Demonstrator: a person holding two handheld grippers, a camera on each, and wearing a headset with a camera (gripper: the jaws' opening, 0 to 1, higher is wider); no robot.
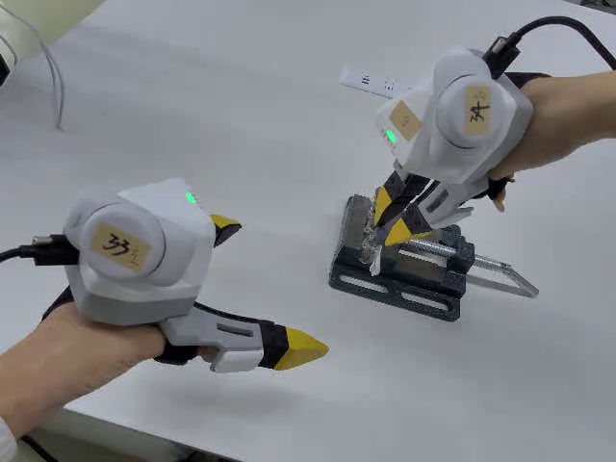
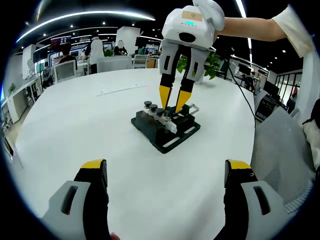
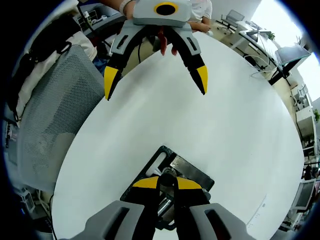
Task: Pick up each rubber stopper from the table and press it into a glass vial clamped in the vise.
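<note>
Right gripper (image 3: pixel 166 183) jaws nearly together over the dark metal vise (image 1: pixel 399 279), can't tell if pinching; black rubber stoppers (image 2: pixel 153 106) top the clear glass vials (image 1: pixel 369 248) there, so I'd press straight down, centred, left gripper (image 1: pixel 268 286) spread at the vise's 8 o'clock.

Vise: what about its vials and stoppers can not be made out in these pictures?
Left gripper view: the vials in the vise are too small; how many carry stoppers, and how deep, is unclear.
Head view: the right hand-held gripper covers the vials.
Right gripper view: its own jaws hide the vial below them; whether they grip anything cannot be told.
</note>
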